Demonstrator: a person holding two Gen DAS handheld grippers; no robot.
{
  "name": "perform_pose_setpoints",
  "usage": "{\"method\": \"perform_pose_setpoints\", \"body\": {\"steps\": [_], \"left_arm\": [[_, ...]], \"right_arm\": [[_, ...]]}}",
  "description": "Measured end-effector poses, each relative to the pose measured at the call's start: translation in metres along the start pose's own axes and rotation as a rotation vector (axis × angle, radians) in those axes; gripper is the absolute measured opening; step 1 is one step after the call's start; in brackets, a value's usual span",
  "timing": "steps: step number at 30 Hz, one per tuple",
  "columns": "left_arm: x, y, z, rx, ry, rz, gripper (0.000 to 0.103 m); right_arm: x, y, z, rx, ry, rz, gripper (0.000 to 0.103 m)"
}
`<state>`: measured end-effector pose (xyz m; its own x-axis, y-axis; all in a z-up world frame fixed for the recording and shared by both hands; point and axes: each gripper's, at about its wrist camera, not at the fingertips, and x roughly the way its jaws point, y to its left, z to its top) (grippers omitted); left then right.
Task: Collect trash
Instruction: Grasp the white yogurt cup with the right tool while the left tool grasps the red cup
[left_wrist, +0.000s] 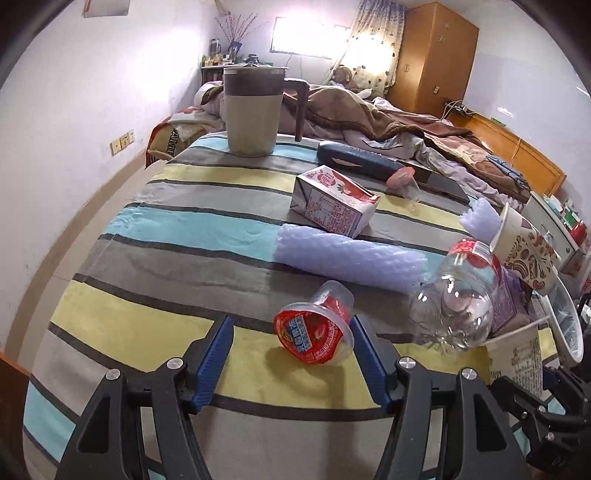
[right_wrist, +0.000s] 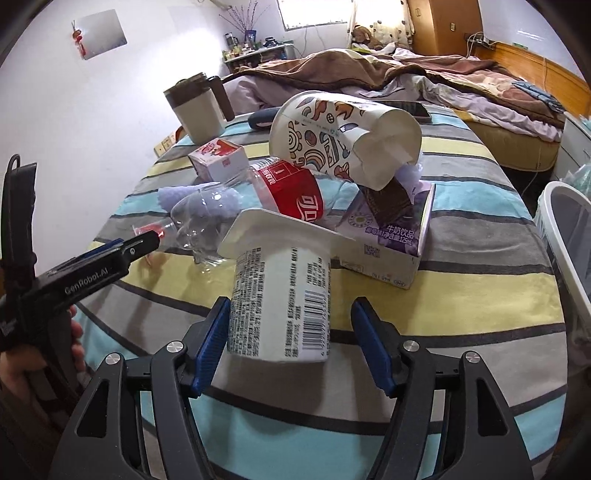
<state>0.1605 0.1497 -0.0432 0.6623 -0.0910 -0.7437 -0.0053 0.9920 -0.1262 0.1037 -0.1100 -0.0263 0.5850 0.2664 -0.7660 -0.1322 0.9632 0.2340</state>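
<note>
A small clear jelly cup (left_wrist: 314, 328) with a red lid lies on its side on the striped cloth (left_wrist: 147, 229). My left gripper (left_wrist: 291, 323) is open around it: the right pad is at the lid's rim and the left pad stands well clear. In the right wrist view a white yogurt cup (right_wrist: 280, 295) with a barcode sits between the fingers of my right gripper (right_wrist: 291, 302). That gripper is open, with its left pad close against the cup and a gap on the right. The left gripper (right_wrist: 147, 240) also shows at the left edge of this view, held by a hand.
Piled behind are a clear bottle (right_wrist: 258, 188) with a red label, a patterned paper cup (right_wrist: 332, 136), a purple milk box (right_wrist: 391, 236), a strawberry carton (left_wrist: 332, 203) and bubble wrap (left_wrist: 347, 254). A mug (left_wrist: 255, 110) stands at the back. A white basket (right_wrist: 565, 229) is at the right.
</note>
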Motion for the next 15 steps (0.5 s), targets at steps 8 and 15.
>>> {"method": "perform_pose_setpoints", "body": {"steps": [8, 15], "left_arm": [[0.013, -0.004, 0.005, 0.016, 0.034, -0.023, 0.065], [0.016, -0.004, 0.008, 0.017, 0.029, -0.029, 0.049]], "right_arm": [[0.000, -0.001, 0.002, -0.001, -0.014, -0.018, 0.068], [0.000, -0.005, 0.001, -0.003, -0.014, -0.028, 0.054]]}}
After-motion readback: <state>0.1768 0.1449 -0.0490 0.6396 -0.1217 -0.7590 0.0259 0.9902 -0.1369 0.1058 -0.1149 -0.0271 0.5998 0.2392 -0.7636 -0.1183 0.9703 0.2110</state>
